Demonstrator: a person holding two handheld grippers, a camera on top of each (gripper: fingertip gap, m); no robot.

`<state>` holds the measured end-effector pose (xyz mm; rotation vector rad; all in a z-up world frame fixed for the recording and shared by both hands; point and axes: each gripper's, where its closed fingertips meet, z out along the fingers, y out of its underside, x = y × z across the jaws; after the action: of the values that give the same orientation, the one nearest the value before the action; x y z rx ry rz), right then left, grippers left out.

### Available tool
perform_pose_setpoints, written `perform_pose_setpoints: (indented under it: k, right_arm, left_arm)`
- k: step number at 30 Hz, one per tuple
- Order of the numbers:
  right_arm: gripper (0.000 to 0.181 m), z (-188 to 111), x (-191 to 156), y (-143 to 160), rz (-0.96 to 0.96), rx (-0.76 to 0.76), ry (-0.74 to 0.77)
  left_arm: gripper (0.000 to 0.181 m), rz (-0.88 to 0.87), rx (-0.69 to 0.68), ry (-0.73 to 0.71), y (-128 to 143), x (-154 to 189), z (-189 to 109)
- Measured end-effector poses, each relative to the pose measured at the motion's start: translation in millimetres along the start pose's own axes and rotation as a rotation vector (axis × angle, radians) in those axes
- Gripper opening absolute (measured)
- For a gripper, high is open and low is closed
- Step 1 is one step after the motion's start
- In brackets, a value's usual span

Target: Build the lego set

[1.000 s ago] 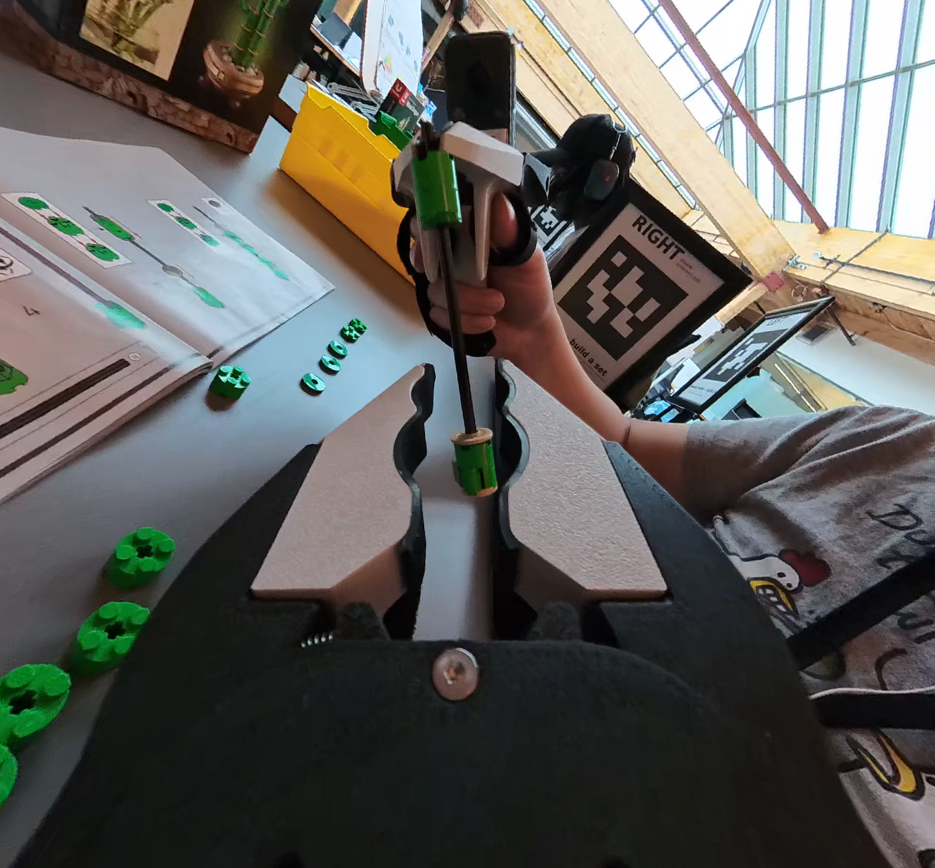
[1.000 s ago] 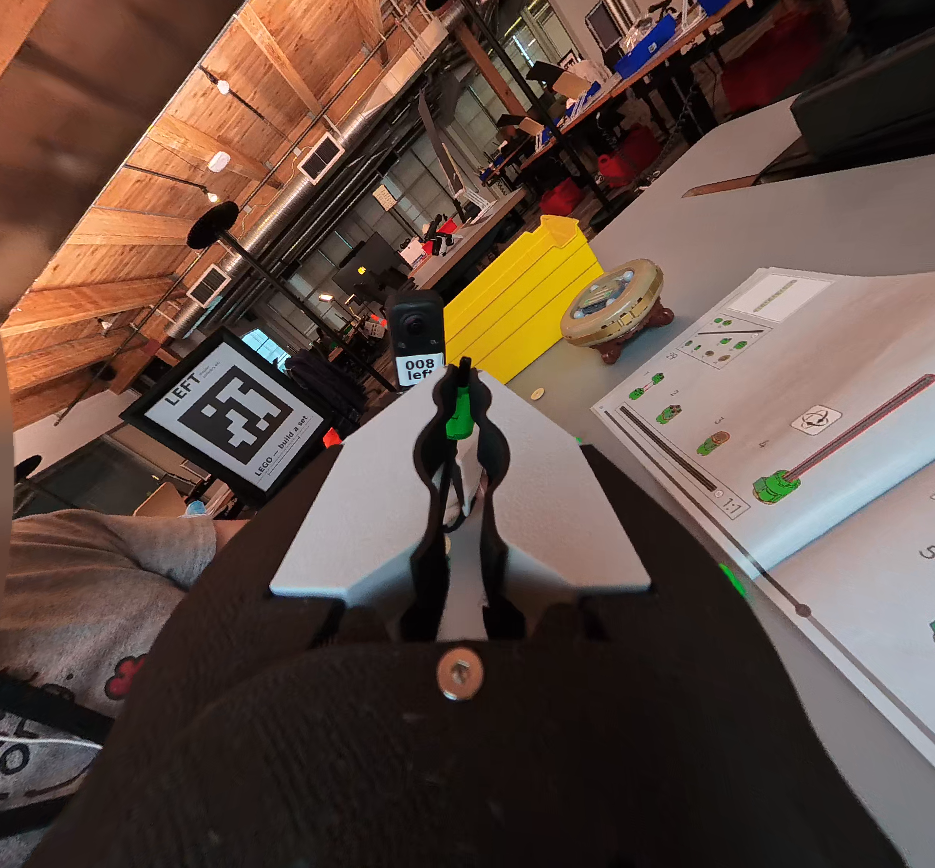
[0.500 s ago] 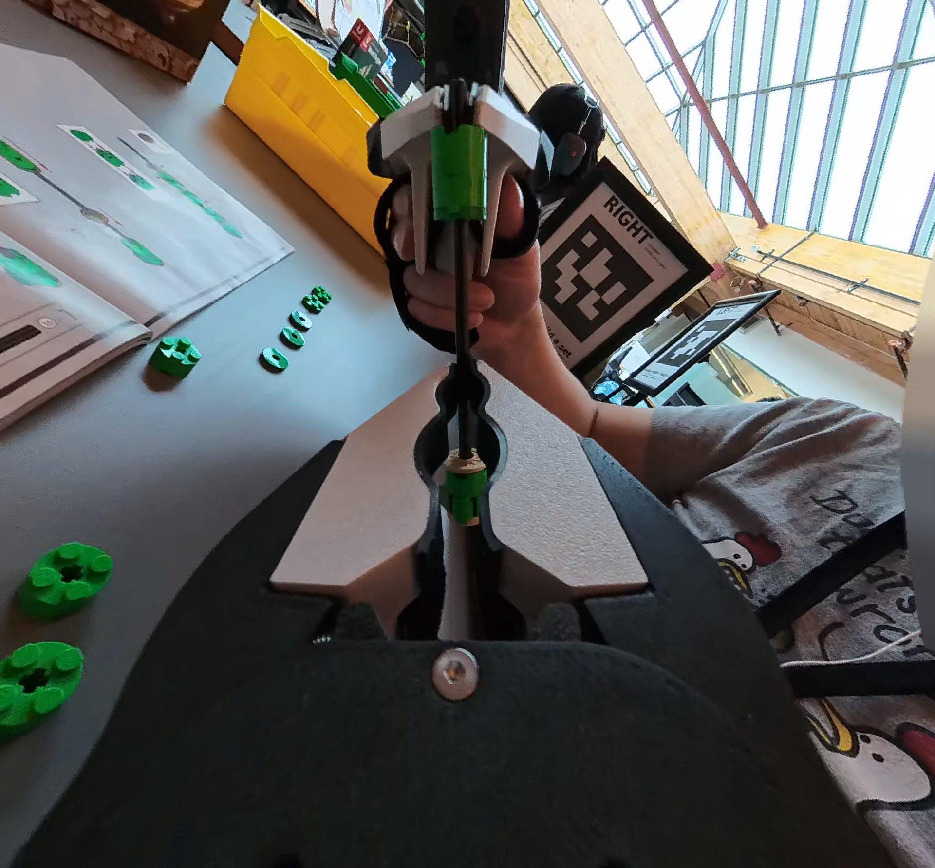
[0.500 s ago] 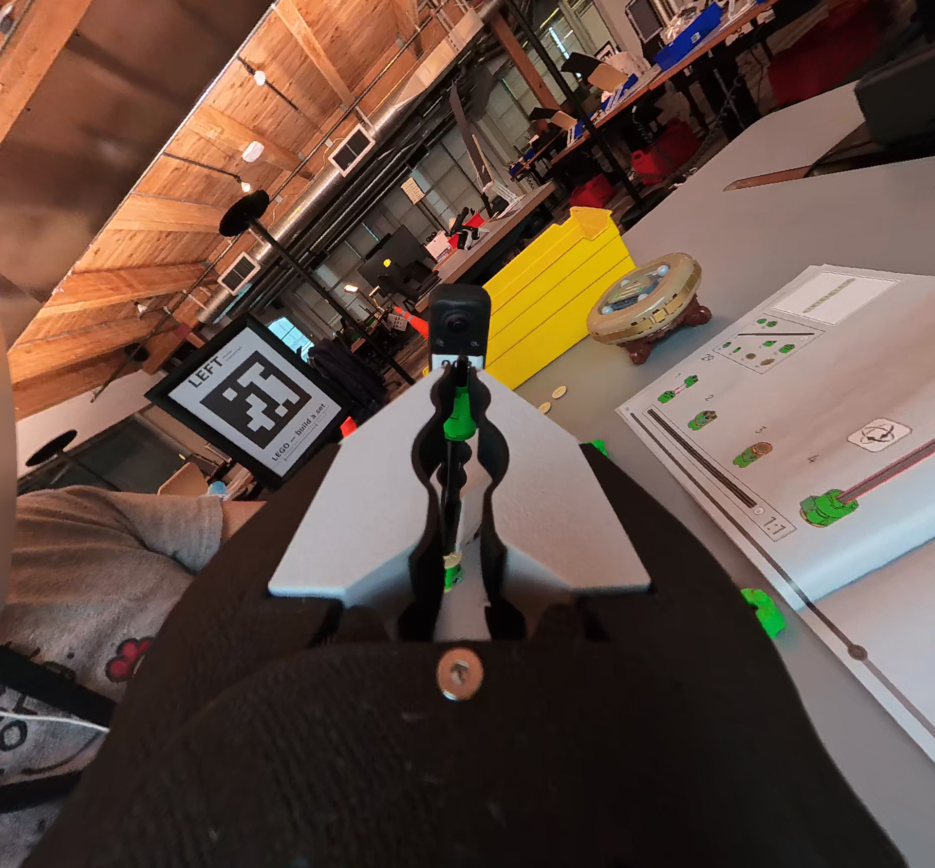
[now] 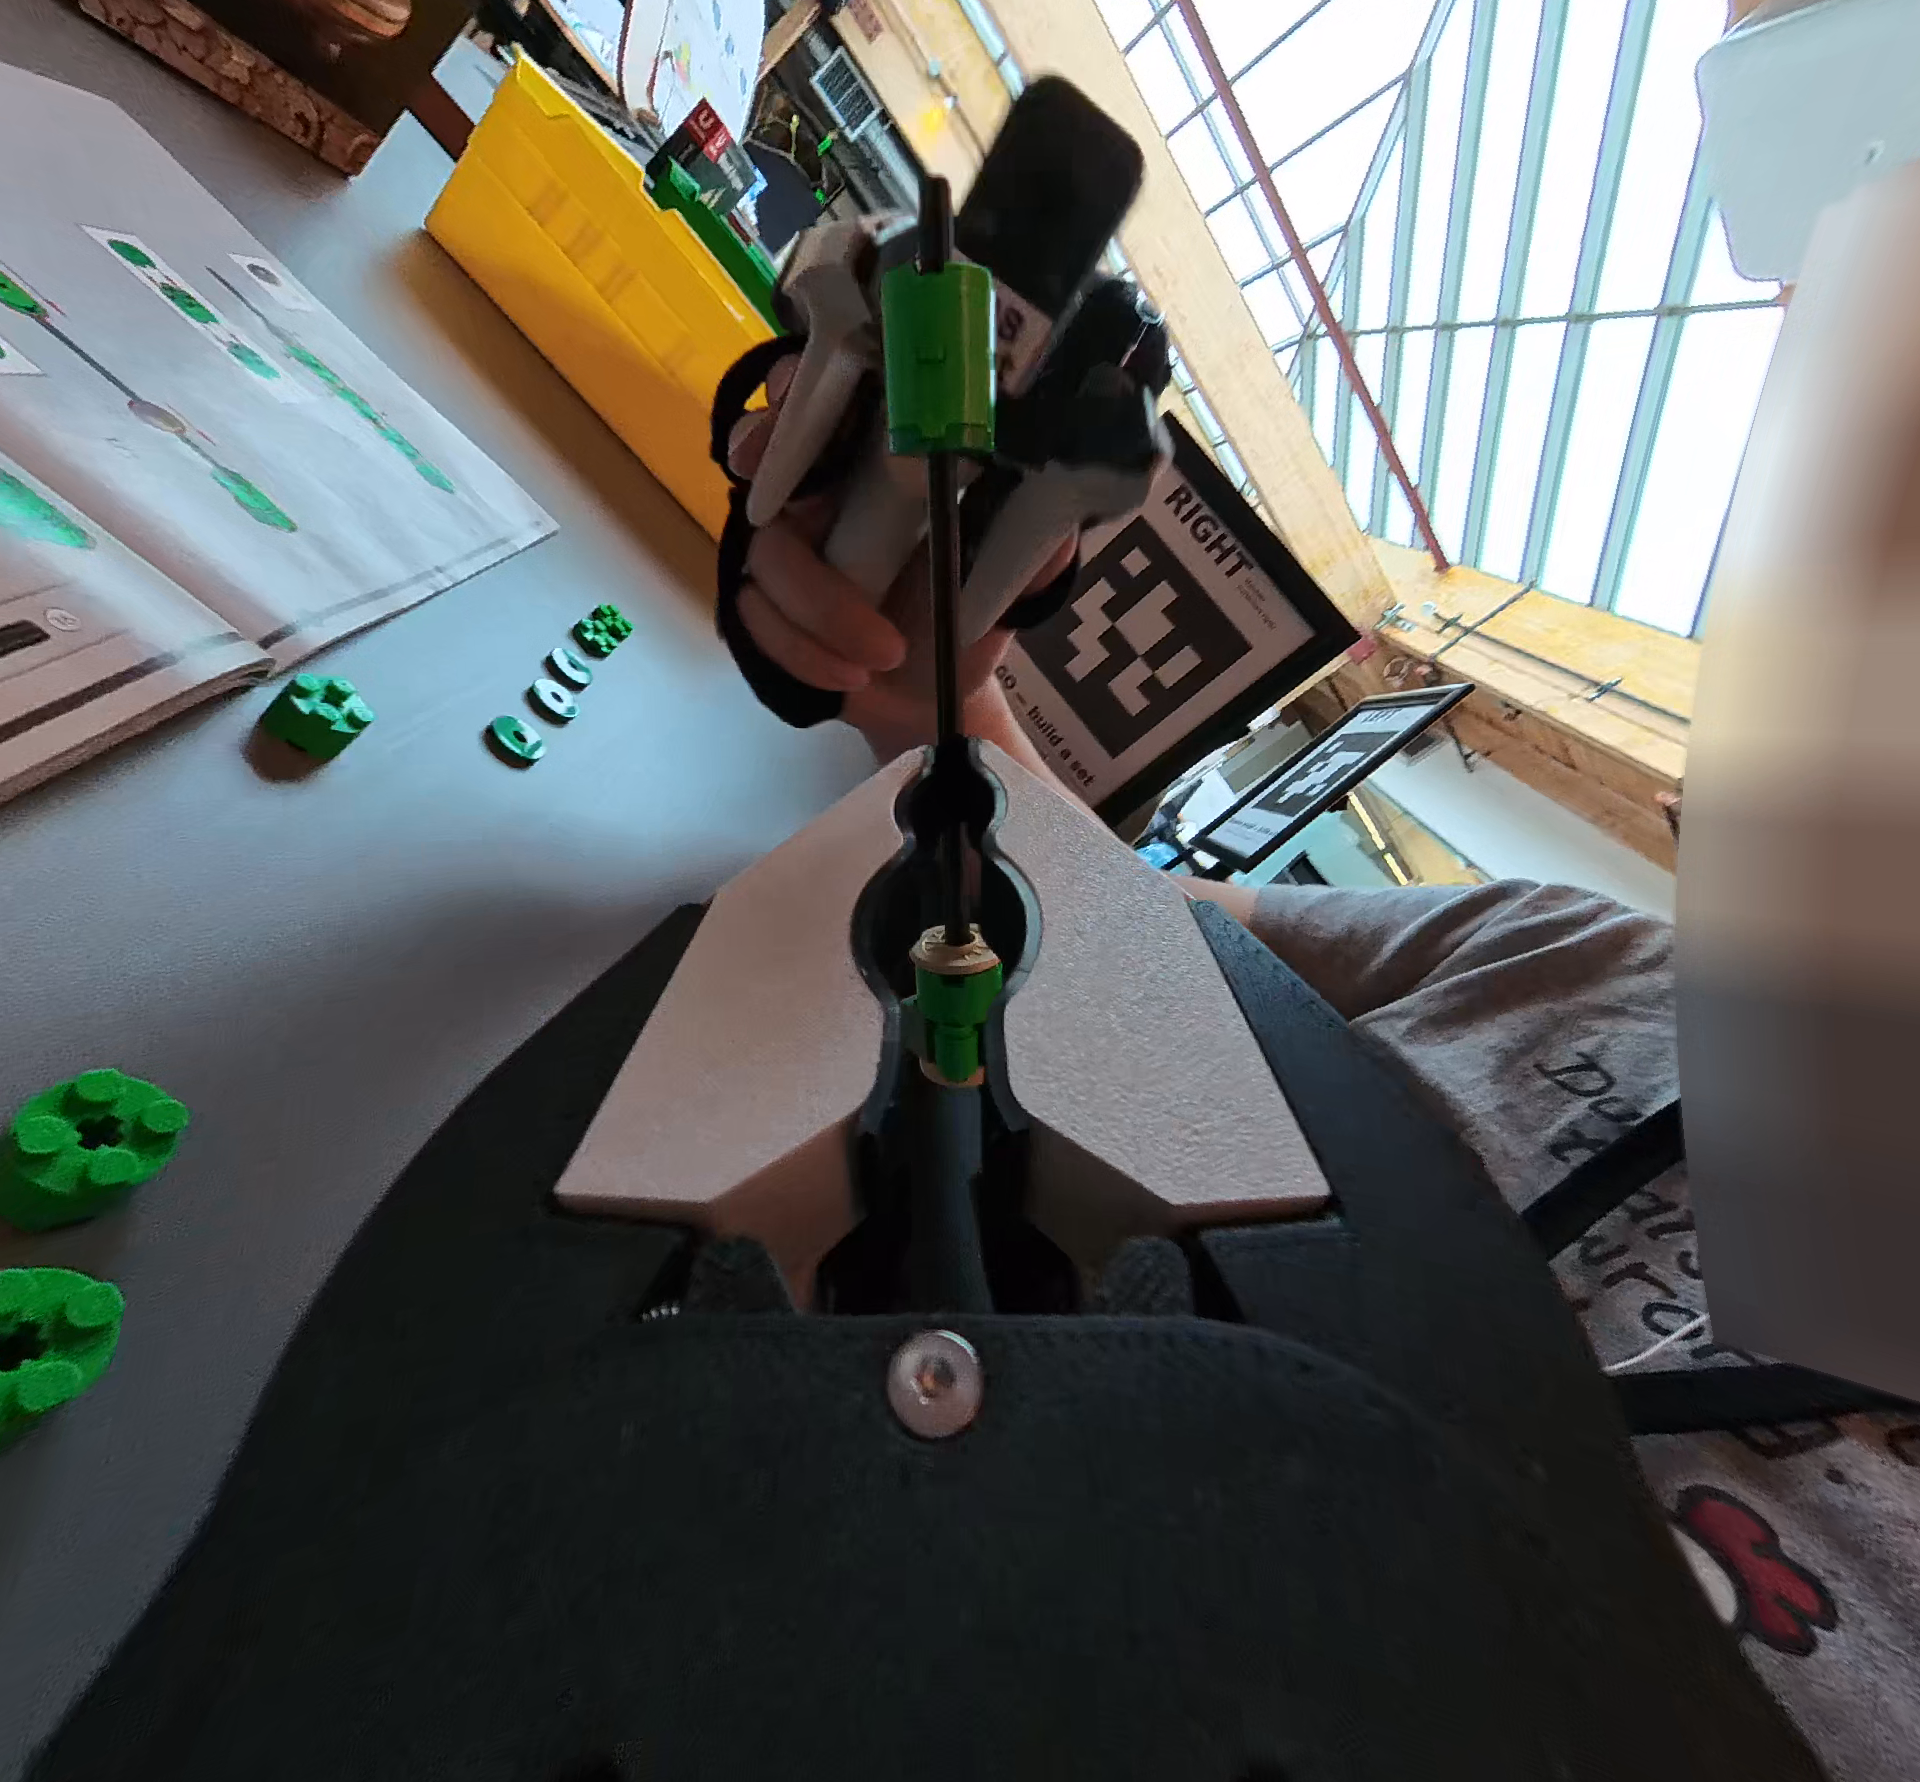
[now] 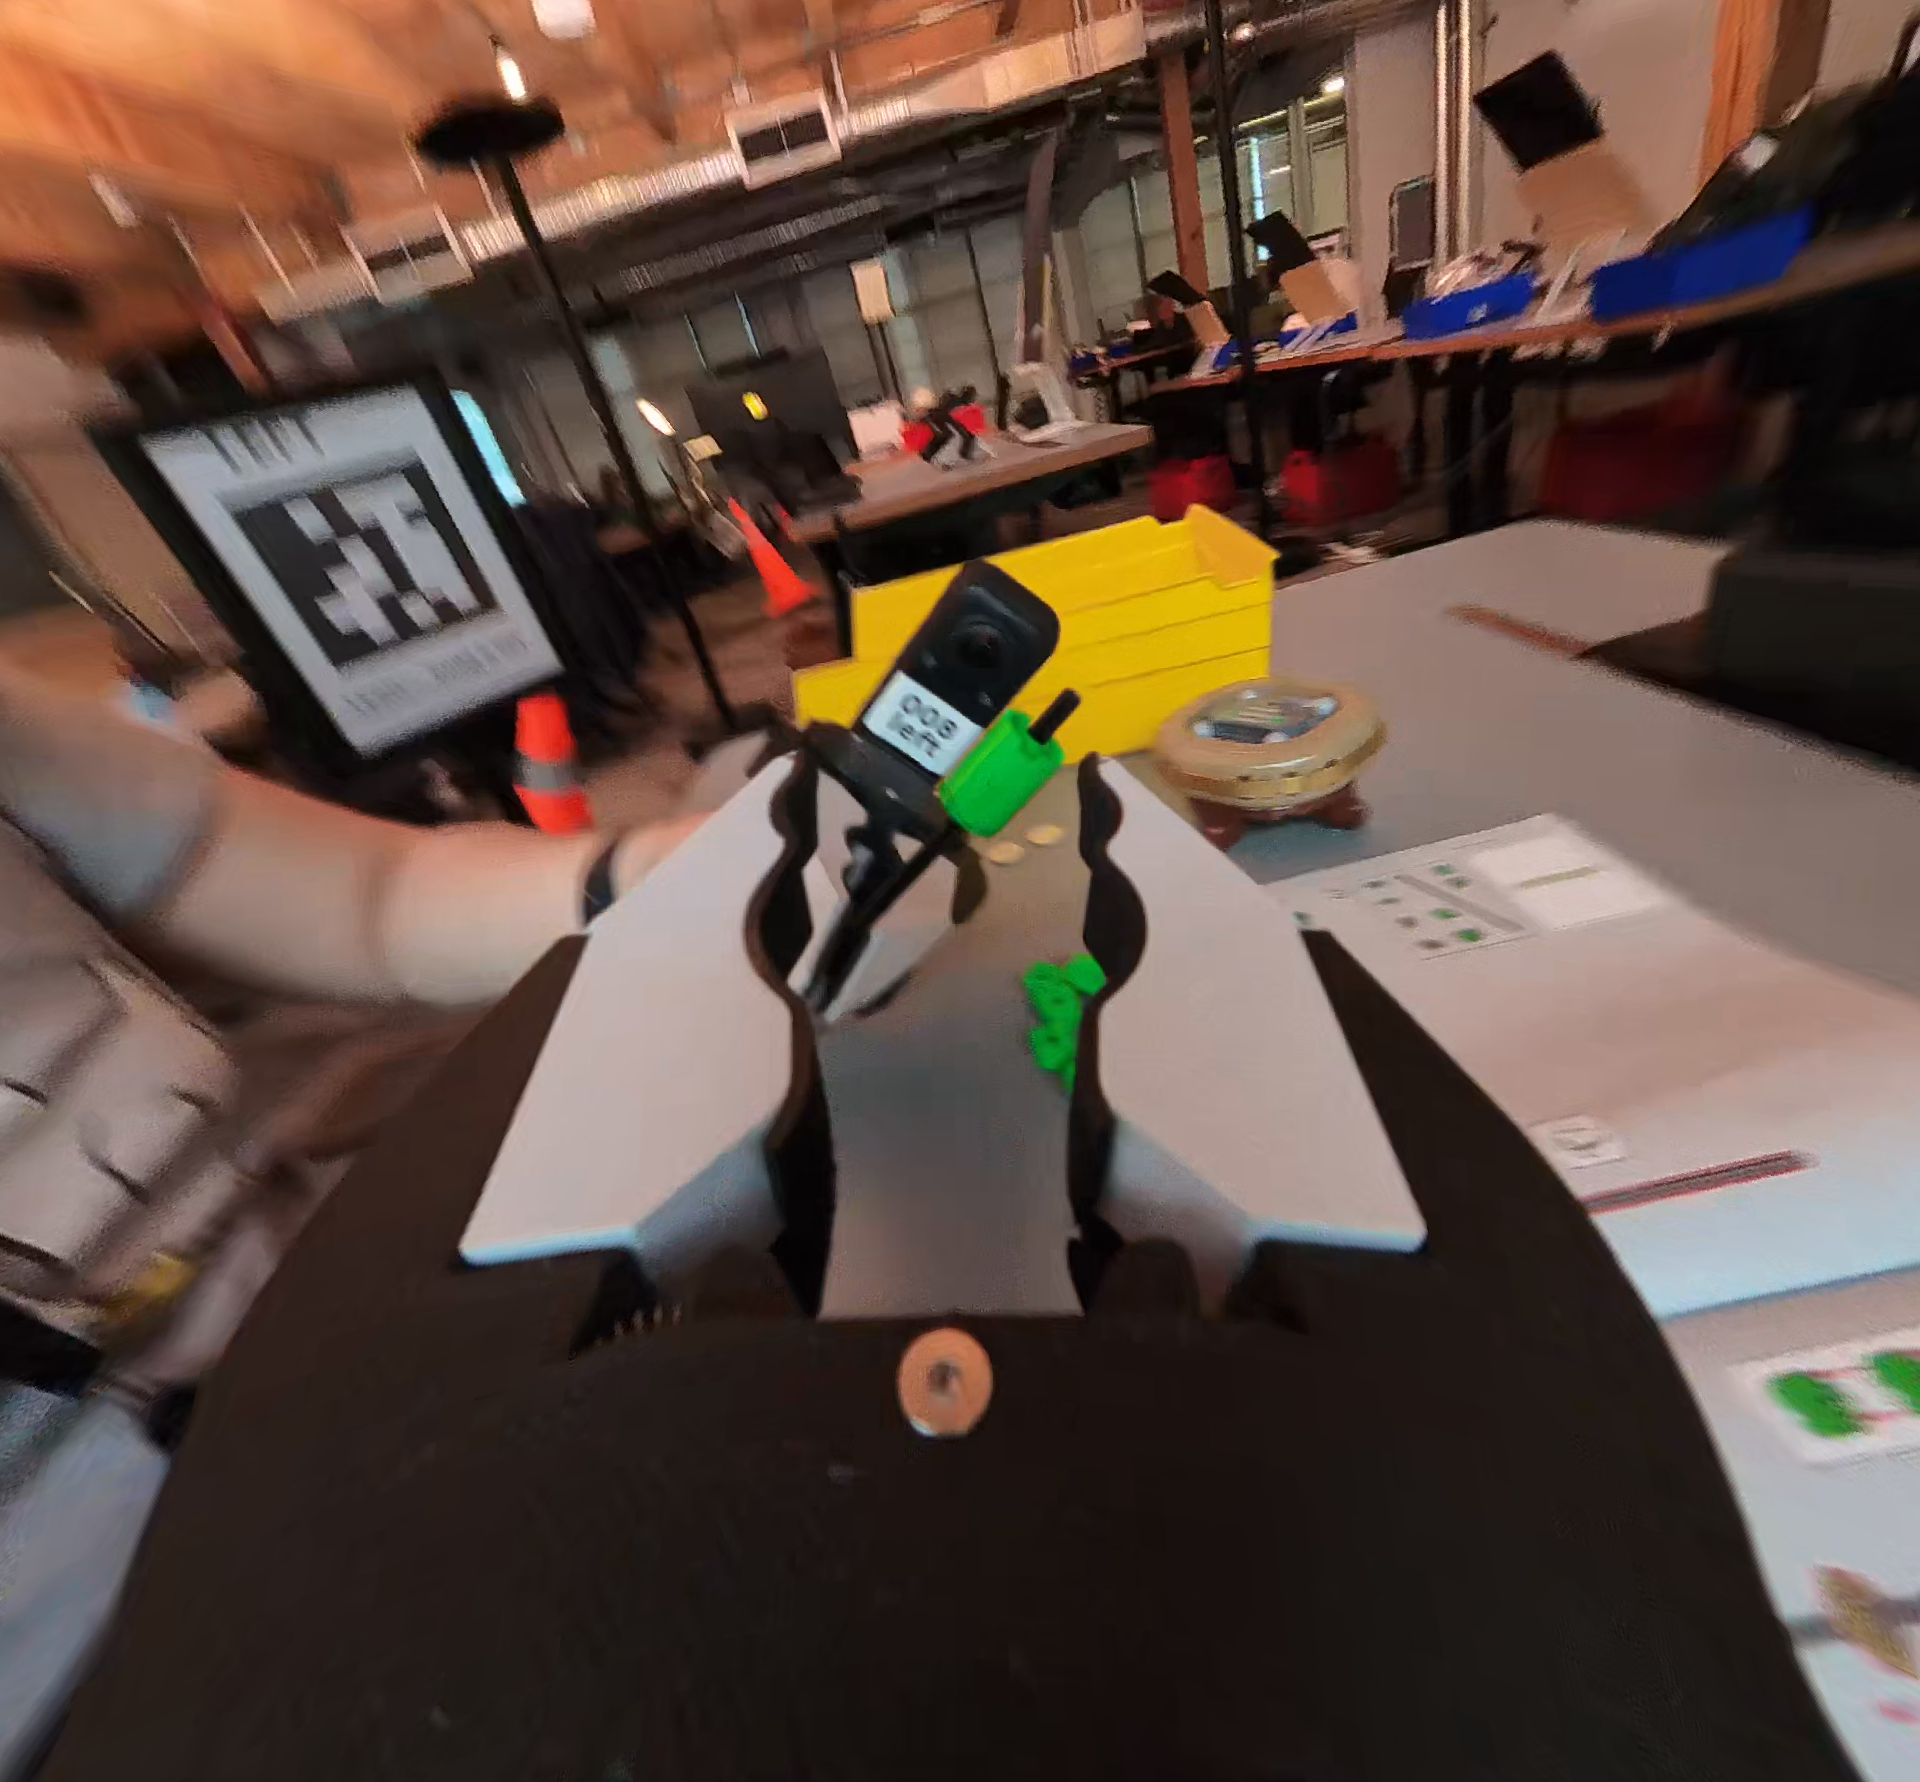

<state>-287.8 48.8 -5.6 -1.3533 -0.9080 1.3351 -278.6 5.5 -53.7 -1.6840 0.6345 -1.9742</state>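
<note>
The left gripper (image 5: 948, 802) jaws clamp the black axle (image 5: 945, 631), its long axis pointing toward 12 o'clock, green sleeve (image 5: 937, 359) near its tip. The right gripper (image 6: 940, 776) has let go, its jaws now wide apart.

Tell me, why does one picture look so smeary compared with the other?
Right wrist view: motion blur smears the ceiling, the marker board and the sleeve. Left wrist view: mostly sharp, though the right gripper is slightly blurred and the skylight glares bright.
</note>
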Motion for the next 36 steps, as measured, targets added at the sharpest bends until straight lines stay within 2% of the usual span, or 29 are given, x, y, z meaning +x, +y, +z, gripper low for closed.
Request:
perform_pose_setpoints:
  k: [2,6,8,10,14,18,24,26,29,31,32,34,36]
  right_arm:
    - [0.058,2,-8,8,-0.214,-0.065,0.018]
    - [0.056,4,-16,12,-0.636,-0.133,0.135]
    - [0.055,5,-14,11,-0.74,-0.155,0.2]
    - [0.059,6,-16,12,-0.772,-0.165,0.196]
    - [0.064,4,-10,12,-0.692,-0.157,0.196]
    - [0.047,2,-12,15,-0.669,-0.164,0.165]
    - [0.043,1,-9,16,-0.61,-0.164,0.16]
    - [0.041,0,-11,8,-0.454,-0.093,0.114]
    - [0.034,-5,3,-9,-0.073,0.039,0.094]
    - [0.004,-9,11,-13,0.12,0.106,0.063]
    - [0.001,-9,15,-12,0.189,0.123,0.061]
    - [0.004,-8,18,-7,0.264,0.114,0.051]
    - [0.014,-7,20,-5,0.292,0.107,0.06]
  left_arm:
    - [0.0,-0.026,0.017,0.025,-2,3,-2]
    - [0.0,-0.074,0.023,0.063,-2,6,-3]
    - [0.0,-0.075,0.011,0.071,0,7,-2]
    - [0.0,-0.067,-0.002,0.067,2,8,-1]
    - [0.0,-0.054,-0.031,0.06,6,8,1]
    - [0.0,-0.035,-0.047,0.055,9,9,2]
    - [0.0,0.024,-0.068,-0.022,11,0,0]
    - [0.0,0.071,-0.082,-0.053,11,-2,0]
    - [0.0,0.127,-0.098,-0.101,11,-5,-1]
    - [0.0,0.145,-0.1,-0.115,10,-6,-2]
    - [0.0,0.146,-0.099,-0.119,10,-7,-2]
    - [0.0,0.145,-0.103,-0.123,11,-8,-2]
    - [0.0,0.158,-0.116,-0.142,12,-10,-2]
